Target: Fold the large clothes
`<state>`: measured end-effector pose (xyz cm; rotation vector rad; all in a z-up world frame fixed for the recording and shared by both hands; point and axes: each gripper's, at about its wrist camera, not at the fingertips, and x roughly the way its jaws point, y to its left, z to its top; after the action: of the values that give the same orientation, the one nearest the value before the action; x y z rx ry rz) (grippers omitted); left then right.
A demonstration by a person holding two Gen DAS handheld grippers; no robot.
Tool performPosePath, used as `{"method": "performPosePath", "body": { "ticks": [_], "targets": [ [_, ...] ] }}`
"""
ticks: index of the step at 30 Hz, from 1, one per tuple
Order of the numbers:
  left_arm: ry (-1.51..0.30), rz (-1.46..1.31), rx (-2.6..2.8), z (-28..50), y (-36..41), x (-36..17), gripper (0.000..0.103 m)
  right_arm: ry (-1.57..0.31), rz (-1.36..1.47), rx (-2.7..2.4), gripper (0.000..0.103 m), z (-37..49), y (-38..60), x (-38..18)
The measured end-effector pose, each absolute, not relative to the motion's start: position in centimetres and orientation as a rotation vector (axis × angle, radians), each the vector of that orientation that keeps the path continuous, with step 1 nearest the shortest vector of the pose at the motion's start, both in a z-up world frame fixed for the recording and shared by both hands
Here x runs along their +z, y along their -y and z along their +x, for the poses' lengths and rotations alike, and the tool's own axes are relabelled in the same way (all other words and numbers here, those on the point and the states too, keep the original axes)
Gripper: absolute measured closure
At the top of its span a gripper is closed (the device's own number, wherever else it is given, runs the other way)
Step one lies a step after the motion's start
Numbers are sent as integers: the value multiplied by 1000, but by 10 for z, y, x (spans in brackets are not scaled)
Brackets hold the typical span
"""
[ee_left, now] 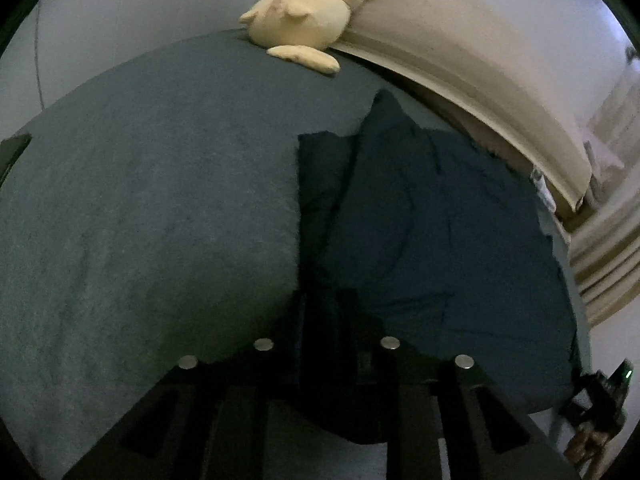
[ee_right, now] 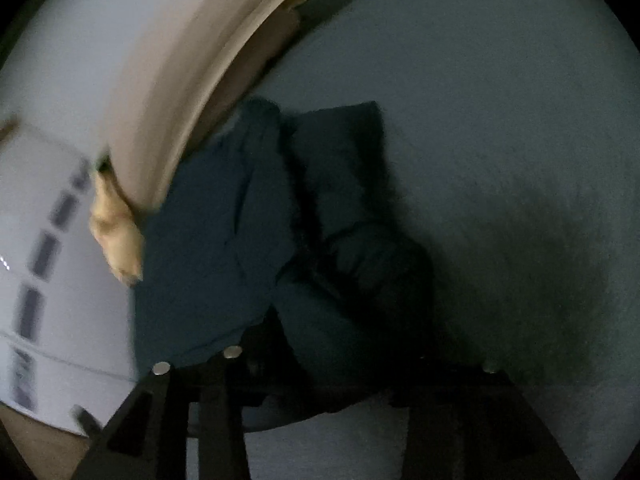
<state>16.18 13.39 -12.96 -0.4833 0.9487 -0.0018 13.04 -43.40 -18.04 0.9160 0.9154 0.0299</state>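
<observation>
A wide bed [ee_left: 140, 200] covered in a grey-blue blanket is filling most of both views, with a cream headboard [ee_left: 460, 60] curving along its far side. A large dark blue garment [ee_left: 432, 240] is lying on the blanket, near the headboard side, partly doubled over with a darker flap lying along its inner edge; in the right wrist view the same garment [ee_right: 224, 240] is bunching into thick rolls close to the camera. A yellow plush toy [ee_left: 304, 8] is resting at the far end of the bed, well apart from the garment.

The left gripper [ee_left: 326, 320] is reaching over the garment's near edge. Dark fabric seems to be sitting between its fingers, but shadow is hiding the tips, so it is not possible to tell whether they are pinching or spread. The right gripper [ee_right: 320, 360] is sitting low over the bunched cloth, equally lost in shadow, so its state cannot be told either.

The fold appears to be partway done. To do it well, both grippers should be catching the same edge, lifting together, keeping the cloth taut between them, and laying the layers flat so the edges line up without trapped rolls.
</observation>
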Motion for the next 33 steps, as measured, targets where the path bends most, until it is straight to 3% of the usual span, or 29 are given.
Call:
{"method": "performPosePath", "body": {
  "ticks": [3,4,7,18,21,23,25,30,33],
  "targets": [
    [-929,-581,-13,156,-150,-124,70,-904,936,32,36,123,444,-175],
    [-911,-604,3,151,-156,-119,63,-896,921,19,28,119,447,-171],
    [-857,-640,53,136,-171,-108,40,-865,907,-19,24,106,455,-161],
    [-931,-629,-37,138,-152,-126,38,-865,900,47,24,101,442,-149],
    [-975,-536,-27,142,-143,-133,59,-895,911,61,25,110,438,-159],
    [-979,-532,-34,144,-142,-134,69,-918,924,81,55,117,432,-167],
    [-980,-512,-41,148,-143,-129,84,-926,903,80,71,120,429,-168],
    [-959,-478,-24,146,-144,-127,90,-865,796,82,77,115,421,-136],
    [-976,-480,-33,148,-142,-139,89,-920,758,63,74,120,418,-154]
  ]
}}
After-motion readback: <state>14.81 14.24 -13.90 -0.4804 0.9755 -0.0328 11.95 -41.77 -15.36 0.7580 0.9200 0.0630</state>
